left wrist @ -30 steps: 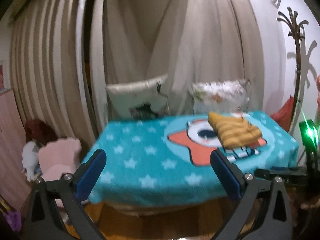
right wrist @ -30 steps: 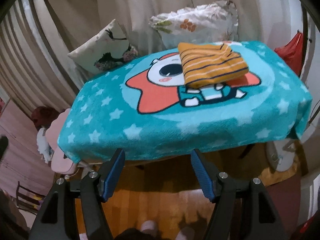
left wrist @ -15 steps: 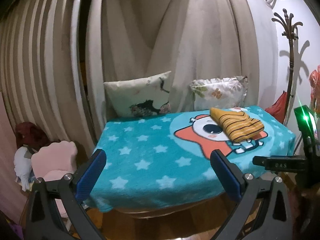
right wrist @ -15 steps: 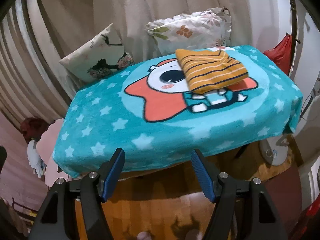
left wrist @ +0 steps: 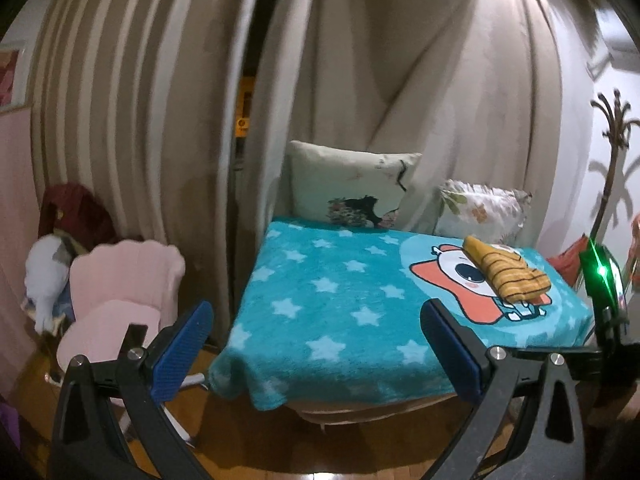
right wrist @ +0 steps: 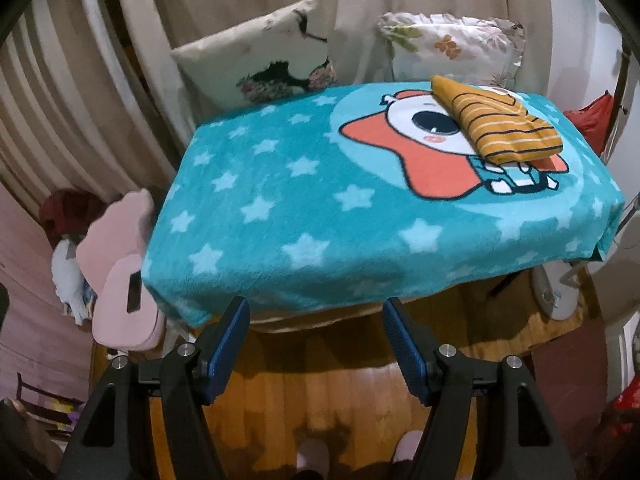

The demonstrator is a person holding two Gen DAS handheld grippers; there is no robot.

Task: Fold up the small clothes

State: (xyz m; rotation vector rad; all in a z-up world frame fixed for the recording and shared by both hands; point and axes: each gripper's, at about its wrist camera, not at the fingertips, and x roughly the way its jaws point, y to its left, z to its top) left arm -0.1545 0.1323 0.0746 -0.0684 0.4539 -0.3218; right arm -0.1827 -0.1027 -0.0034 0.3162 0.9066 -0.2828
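The striped shirt (right wrist: 502, 126) lay already folded on the far right of the star blanket (right wrist: 304, 208), well beyond both the left claw (left wrist: 316, 344) and right claw (right wrist: 316, 340), each spread and empty, so the fold seemed finished, with only fetching another garment next.

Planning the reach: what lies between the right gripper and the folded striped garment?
Only bare star-patterned blanket separates the right gripper from the folded striped garment, in the right wrist view.
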